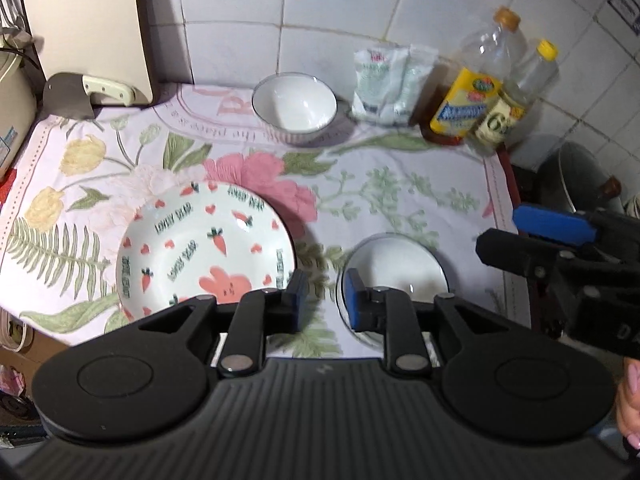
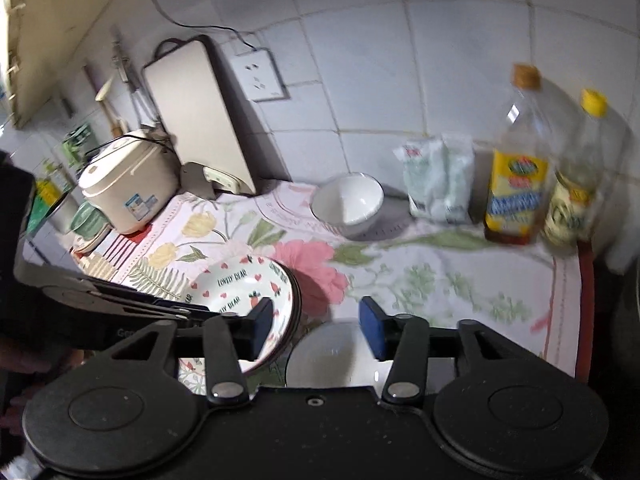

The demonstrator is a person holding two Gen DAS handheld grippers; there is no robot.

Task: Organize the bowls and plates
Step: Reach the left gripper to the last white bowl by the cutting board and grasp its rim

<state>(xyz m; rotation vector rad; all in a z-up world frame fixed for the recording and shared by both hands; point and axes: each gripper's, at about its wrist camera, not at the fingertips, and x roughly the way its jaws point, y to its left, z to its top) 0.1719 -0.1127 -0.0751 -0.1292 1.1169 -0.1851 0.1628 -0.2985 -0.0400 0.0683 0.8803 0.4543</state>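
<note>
A carrot-and-bear patterned plate (image 1: 208, 248) (image 2: 236, 292) lies on the floral cloth at the front left; in the right wrist view it seems to top a small stack. A white bowl (image 1: 396, 264) (image 2: 332, 356) sits to its right near the front edge. Another white bowl (image 1: 294, 104) (image 2: 348, 200) stands at the back by the wall. My left gripper (image 1: 326, 300) hovers above the gap between plate and near bowl, jaws slightly apart and empty. My right gripper (image 2: 316, 320) (image 1: 520, 236) hangs open over the near bowl, holding nothing.
Two oil bottles (image 1: 476, 92) and white bags (image 1: 388, 84) line the back right. A cutting board (image 2: 200, 116), cleaver (image 1: 68, 96) and rice cooker (image 2: 128, 180) crowd the back left. A dark pot (image 1: 576, 180) sits past the cloth's right edge. A person's fingers (image 1: 632, 400) show at the right.
</note>
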